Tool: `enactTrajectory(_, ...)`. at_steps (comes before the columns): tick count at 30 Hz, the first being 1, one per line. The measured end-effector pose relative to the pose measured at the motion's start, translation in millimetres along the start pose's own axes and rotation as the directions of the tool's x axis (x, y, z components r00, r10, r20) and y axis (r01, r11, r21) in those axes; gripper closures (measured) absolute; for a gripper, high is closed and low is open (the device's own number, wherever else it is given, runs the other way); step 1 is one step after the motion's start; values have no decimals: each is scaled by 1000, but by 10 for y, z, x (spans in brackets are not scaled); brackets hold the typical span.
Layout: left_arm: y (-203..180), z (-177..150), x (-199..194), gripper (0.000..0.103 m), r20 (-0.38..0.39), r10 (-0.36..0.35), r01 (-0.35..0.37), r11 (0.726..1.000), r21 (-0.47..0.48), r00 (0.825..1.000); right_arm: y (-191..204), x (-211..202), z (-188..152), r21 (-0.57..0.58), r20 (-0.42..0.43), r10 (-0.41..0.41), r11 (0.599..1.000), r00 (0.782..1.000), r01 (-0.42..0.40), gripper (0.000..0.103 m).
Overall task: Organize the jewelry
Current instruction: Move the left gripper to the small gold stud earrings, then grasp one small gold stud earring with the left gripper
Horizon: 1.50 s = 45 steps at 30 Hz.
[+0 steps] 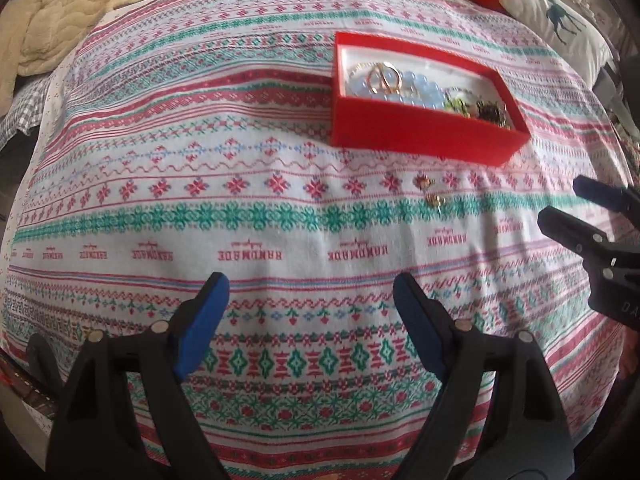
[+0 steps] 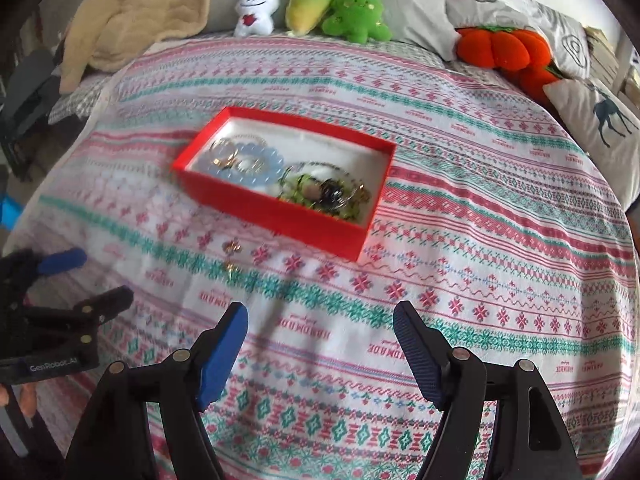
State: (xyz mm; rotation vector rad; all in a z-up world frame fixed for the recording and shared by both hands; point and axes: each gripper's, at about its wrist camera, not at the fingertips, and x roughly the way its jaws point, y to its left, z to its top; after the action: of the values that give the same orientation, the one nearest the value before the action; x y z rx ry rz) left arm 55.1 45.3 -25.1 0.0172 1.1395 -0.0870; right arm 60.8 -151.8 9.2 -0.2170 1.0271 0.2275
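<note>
A red box (image 1: 420, 136) with a white lining sits on the patterned bedspread; it also shows in the right wrist view (image 2: 280, 216). It holds a pale blue bead bracelet (image 1: 420, 88), gold rings (image 1: 384, 76) and a green and dark tangle of jewelry (image 1: 480, 108). Two small gold earrings (image 1: 430, 192) lie on the cloth in front of the box, also in the right wrist view (image 2: 232, 256). My left gripper (image 1: 312, 320) is open and empty, well short of the earrings. My right gripper (image 2: 320, 344) is open and empty, and shows at the right edge of the left view (image 1: 560, 208).
The patterned bedspread (image 2: 480, 240) covers the bed. Plush toys (image 2: 336, 8), an orange plush (image 2: 504, 48) and pillows (image 2: 592, 120) line the far side. A beige blanket (image 2: 152, 12) lies at the far left. The left gripper appears at the left edge of the right view (image 2: 84, 280).
</note>
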Motion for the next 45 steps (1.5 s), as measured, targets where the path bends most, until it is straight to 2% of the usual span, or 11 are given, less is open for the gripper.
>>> enactTrajectory(4, -73, -110, 117, 19, 5, -2, 1, 999, 47, 1000, 21, 55, -107, -24, -1, -12, 1000, 1000, 12, 27)
enactTrajectory(9, -207, -157, 182, 19, 37, -10, 6, 995, 99, 999, -94, 155, -182, 7, -10, -14, 1000, 1000, 14, 27)
enactTrajectory(13, -343, -99, 161, 19, 69, -67, 59, 991, 118, 995, -215, 247, -219, 24, -25, -27, 999, 999, 27, 27)
enactTrajectory(15, -424, -63, 149, 27, 85, -105, 94, 988, 118, 991, -283, 282, -233, 32, -31, -35, 999, 999, 36, 27)
enactTrajectory(17, -544, -11, 145, 43, 97, -145, 131, 982, 136, 985, -359, 315, -252, 40, -39, -39, 998, 999, 40, 27)
enactTrajectory(20, -722, 44, 200, 55, 98, -174, 158, 976, 153, 980, -453, 331, -279, 50, -44, -41, 998, 998, 43, 26)
enactTrajectory(25, -924, 120, 325, 60, 105, -146, 130, 982, 140, 984, -558, 347, -305, 72, -59, -28, 997, 998, 32, 27)
enactTrajectory(33, -972, 197, 418, 67, 130, -102, 90, 992, 90, 986, -548, 329, -271, 59, -53, -11, 998, 999, 14, 27)
enactTrajectory(39, -1028, 208, 453, 76, 149, -54, 41, 996, 85, 987, -549, 312, -270, 63, -58, -7, 998, 998, 11, 27)
enactTrajectory(43, -1062, 234, 476, 90, 151, -28, 16, 997, 80, 988, -566, 301, -285, 72, -62, -11, 997, 998, 16, 27)
enactTrajectory(45, -1066, 243, 481, 91, 148, -20, 8, 996, 84, 989, -575, 303, -292, 76, -66, -13, 997, 998, 18, 27)
